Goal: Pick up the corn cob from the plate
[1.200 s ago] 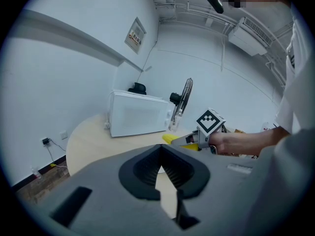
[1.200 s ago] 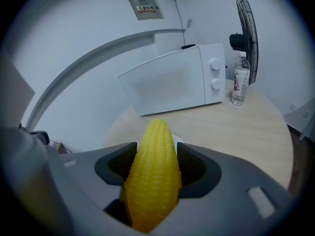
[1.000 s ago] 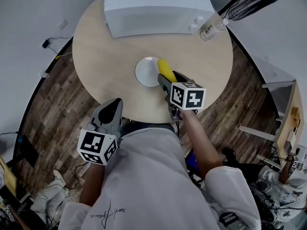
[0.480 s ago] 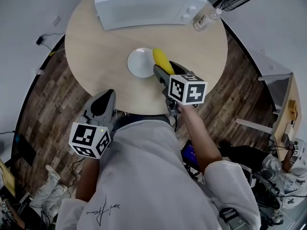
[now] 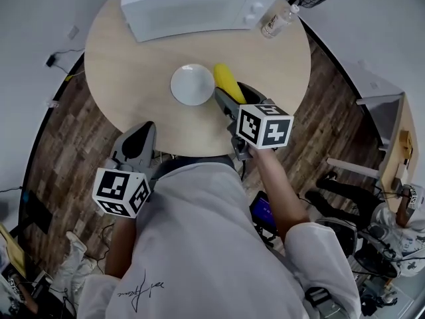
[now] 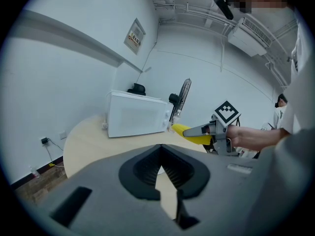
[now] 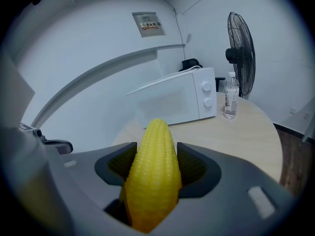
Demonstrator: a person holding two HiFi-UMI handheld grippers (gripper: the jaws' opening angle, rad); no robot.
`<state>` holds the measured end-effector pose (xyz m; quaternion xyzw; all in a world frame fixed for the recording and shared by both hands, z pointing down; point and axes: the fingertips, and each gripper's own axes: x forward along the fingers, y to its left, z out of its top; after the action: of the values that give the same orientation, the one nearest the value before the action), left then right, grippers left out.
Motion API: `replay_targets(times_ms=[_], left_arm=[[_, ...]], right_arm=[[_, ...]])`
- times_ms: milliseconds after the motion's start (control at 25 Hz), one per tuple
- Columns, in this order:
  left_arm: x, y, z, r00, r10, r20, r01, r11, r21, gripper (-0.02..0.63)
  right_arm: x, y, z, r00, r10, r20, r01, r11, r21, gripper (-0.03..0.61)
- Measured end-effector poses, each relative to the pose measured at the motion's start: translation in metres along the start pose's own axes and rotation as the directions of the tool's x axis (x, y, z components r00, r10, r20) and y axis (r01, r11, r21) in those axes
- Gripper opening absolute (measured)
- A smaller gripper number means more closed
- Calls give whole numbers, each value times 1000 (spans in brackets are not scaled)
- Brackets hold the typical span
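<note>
Grips yellow ribbed corn cob (image 5: 226, 80) in right gripper (image 5: 230, 93), arm stretched over round wooden table (image 5: 133, 65) beside white round plate (image 5: 192, 84); holds left gripper (image 5: 143, 130) closed and empty at table edge.

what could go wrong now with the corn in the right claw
The corn sticks well out past the right claw, so it might pivot or slip free. It is above the table beside the plate, not over it, so a drop would likely roll away. A forward swing could knock the bottle.
</note>
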<state>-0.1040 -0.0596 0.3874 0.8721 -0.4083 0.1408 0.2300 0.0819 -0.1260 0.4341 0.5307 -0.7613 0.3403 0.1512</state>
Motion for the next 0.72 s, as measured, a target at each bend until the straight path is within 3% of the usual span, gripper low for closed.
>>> replay_targets(times_ms=[720], left_arm=[[-5,18,0,999,26,20,-25,999,-38,-9]], right_arm=[[-27,17,-4,998,13,60,-15,999,36,270]])
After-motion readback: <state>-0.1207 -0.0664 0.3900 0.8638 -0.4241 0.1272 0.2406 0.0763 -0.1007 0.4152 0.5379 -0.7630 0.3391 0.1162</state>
